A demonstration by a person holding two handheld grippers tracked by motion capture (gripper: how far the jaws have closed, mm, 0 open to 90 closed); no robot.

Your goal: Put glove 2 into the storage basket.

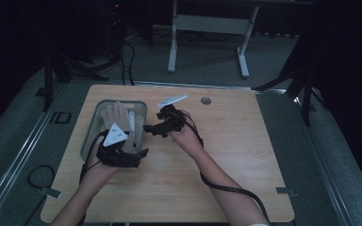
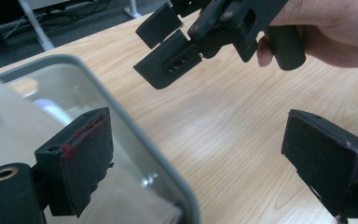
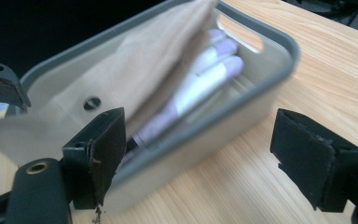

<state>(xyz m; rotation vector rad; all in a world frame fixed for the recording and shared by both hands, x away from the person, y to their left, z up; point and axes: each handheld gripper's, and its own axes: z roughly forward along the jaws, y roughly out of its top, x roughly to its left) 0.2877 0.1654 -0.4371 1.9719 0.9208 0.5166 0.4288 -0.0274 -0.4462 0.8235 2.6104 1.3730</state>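
Bin (image 3: 261, 88) holds beige cloth (image 3: 135, 70), pale tubes (image 3: 205, 79) | left gripper (image 2: 205, 158) wide | right gripper (image 3: 205, 154) wide

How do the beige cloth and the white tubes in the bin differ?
The beige cloth is soft and folded, standing taller than the bin rim; the white tubes are rigid cylinders lying low inside it. The cloth is beige and wide, nearly as long as the bin; the tubes are pale white-lilac and slim. The cloth leans over the tubes, partly covering them. Both sit inside the same grey bin, touching.
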